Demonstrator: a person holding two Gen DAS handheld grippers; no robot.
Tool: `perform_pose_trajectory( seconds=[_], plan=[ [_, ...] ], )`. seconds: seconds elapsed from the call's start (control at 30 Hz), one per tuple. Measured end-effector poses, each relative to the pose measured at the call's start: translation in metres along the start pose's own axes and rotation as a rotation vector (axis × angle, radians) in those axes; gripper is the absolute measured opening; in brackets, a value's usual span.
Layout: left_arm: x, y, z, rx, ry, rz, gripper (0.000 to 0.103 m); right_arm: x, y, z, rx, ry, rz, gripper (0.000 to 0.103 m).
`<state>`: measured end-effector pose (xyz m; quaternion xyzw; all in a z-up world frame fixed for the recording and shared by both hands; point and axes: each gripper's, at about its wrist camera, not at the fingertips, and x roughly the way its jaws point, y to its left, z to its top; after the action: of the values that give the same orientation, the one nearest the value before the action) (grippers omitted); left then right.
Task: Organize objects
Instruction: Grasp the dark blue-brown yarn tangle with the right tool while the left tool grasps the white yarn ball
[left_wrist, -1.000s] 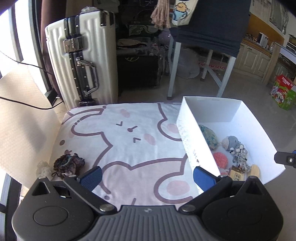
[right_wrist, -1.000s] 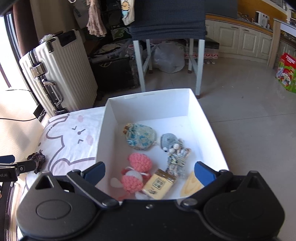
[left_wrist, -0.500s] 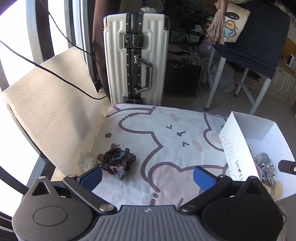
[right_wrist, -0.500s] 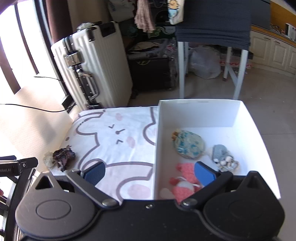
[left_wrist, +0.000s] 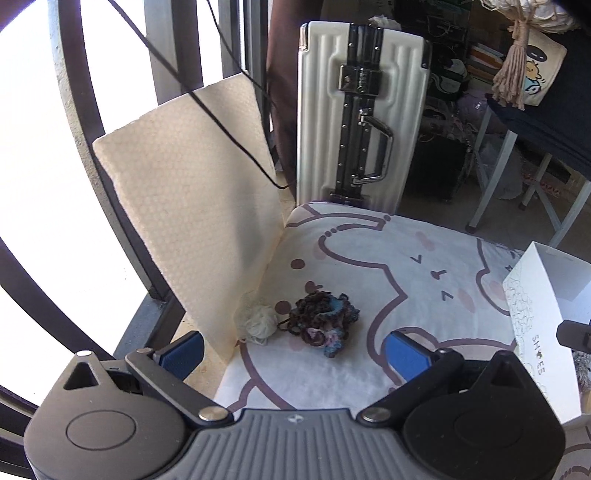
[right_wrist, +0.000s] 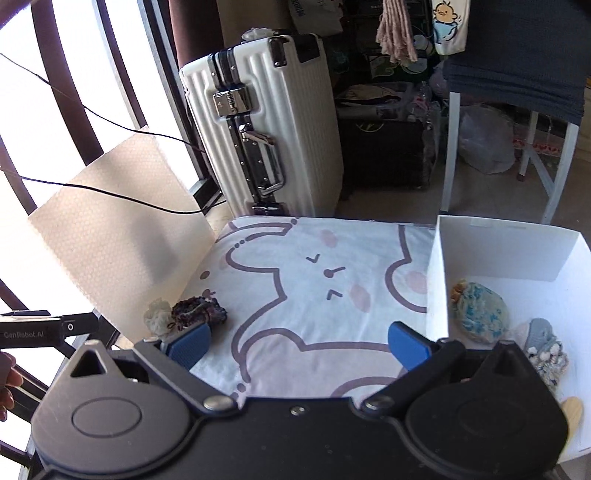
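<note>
A dark crocheted scrunchie and a cream one lie on the bunny-print cloth by its left edge. My left gripper is open and empty, just short of them. My right gripper is open and empty above the cloth; the dark scrunchie and cream one lie by its left finger. The white box at right holds a blue pouch, a grey charm and a wooden piece.
A white suitcase stands behind the cloth. A beige honeycomb board leans at the left edge, with a black cable across it. A chair draped in dark fabric stands behind the box. The box's wall shows at right.
Both grippers have swung left, away from the box. The scrunchies have come near the middle of the left wrist view; the box has slid to the right edge of both views.
</note>
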<state>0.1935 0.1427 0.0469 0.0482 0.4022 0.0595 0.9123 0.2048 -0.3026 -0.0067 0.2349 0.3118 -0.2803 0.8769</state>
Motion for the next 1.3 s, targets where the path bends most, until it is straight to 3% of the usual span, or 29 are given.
perform_pose_trajectory(
  seconds=[0.4, 0.63, 0.77, 1.0, 1.3],
  plan=[
    [0.041, 0.034, 0.013, -0.052, 0.042, 0.028, 0.103, 0.056, 0.042, 0.002, -0.068, 0.055, 0.035, 0.103],
    [0.087, 0.044, 0.024, -0.096, 0.093, 0.027, 0.101, 0.098, 0.058, -0.004, -0.057, 0.053, 0.032, 0.103],
    [0.116, 0.047, 0.026, -0.113, 0.126, 0.031, 0.095, 0.127, 0.067, -0.007, -0.011, 0.036, 0.058, 0.103],
    [0.16, 0.045, 0.033, -0.121, 0.143, 0.092, 0.094, 0.182, 0.082, -0.011, 0.084, 0.044, 0.122, 0.098],
    [0.2, 0.047, 0.033, -0.179, 0.187, 0.125, 0.09, 0.233, 0.107, -0.023, 0.019, 0.093, 0.164, 0.097]
  ],
)
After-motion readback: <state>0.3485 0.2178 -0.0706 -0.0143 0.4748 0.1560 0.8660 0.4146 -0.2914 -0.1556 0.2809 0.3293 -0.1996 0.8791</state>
